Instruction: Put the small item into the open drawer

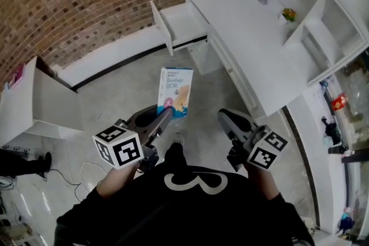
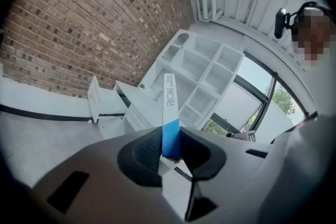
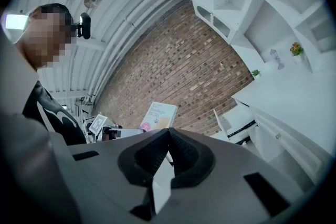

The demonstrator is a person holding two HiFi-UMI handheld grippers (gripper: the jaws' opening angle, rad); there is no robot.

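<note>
Two jaws of the left gripper (image 1: 164, 115) pinch the box (image 1: 176, 91) by its bottom edge, barely apart; the right gripper (image 1: 228, 118) is pressed together, empty. Box front reads "Bandage BOX", with the open drawer (image 1: 179, 25) at twelve o'clock.

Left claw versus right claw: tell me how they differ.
The left claw grips a box by its blue end; the right claw holds nothing. The left claw's jaws stand a box's thickness apart; the right claw's jaws meet. Both are grey.
</note>
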